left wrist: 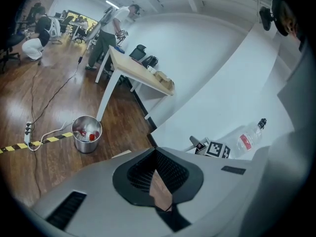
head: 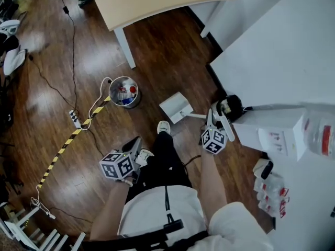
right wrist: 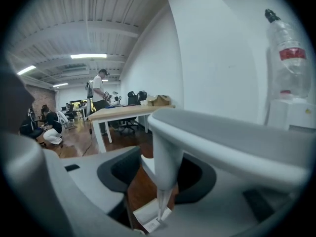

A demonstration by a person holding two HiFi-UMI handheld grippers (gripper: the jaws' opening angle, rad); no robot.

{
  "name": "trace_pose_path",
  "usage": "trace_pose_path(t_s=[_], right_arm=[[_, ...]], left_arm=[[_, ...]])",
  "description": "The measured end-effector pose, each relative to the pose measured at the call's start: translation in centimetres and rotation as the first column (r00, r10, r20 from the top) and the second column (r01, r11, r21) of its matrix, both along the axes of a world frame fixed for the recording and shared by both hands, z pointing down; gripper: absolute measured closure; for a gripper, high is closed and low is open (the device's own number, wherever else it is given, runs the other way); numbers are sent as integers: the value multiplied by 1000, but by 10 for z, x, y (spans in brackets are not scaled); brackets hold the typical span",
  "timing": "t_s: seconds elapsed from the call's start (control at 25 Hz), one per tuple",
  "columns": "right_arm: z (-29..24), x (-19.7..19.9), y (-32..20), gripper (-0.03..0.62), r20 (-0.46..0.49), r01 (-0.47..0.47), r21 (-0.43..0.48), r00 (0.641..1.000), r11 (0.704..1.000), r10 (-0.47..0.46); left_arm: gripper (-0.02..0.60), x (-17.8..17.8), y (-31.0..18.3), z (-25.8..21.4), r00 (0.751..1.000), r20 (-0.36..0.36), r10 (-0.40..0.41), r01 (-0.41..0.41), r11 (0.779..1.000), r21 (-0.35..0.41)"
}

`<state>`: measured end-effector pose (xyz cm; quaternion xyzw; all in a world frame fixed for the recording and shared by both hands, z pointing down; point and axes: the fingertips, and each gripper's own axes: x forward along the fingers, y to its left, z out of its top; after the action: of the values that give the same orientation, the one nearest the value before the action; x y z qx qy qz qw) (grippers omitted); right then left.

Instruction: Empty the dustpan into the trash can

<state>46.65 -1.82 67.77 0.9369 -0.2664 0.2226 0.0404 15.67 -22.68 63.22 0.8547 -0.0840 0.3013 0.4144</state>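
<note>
A round metal trash can (head: 124, 91) (left wrist: 87, 132) with red and white litter in it stands on the wooden floor. The white dustpan (head: 176, 107) (right wrist: 148, 216) rests on the floor to the can's right. Its long white handle (right wrist: 165, 169) rises between the jaws of my right gripper (head: 217, 114) (right wrist: 163, 154). Floor shows through a gap between the handle and the left pad, so the jaws stand open around it. My left gripper (head: 137, 140) (left wrist: 154, 172) hangs lower left, near my leg, with its tips together and nothing held.
A light wooden table (head: 152, 1) stands beyond the can. A power strip (head: 75, 118) with cables and a strip of yellow-black tape (head: 68, 143) lie to the left. At the right, a white counter (head: 282, 56) carries a white box (head: 272, 132) and a plastic bottle (head: 322, 135).
</note>
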Motion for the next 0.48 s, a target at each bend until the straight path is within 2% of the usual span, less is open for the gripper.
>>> trace_pose_path(t_s=[0.16,0.24,0.4,0.48], right_arm=[[18,-4,34,305,61,-69,31,996,997,67],[24,-6,51,298,81,-99,42,992,994,96],[30,-15,66,296,90,-85,29,993,996,82],[34,-20,65,271,104,-66,30,993,997,62]], left_arm=[[594,2,12,-4,1000,-10,26,-26,1000,3],[592,1,20,-5,999,-11,39,-39,999,5],[594,-2,32,-4,998,-6,61,-61,998,11],[594,-2,37,-3,997,-4,71,-71,997,13]])
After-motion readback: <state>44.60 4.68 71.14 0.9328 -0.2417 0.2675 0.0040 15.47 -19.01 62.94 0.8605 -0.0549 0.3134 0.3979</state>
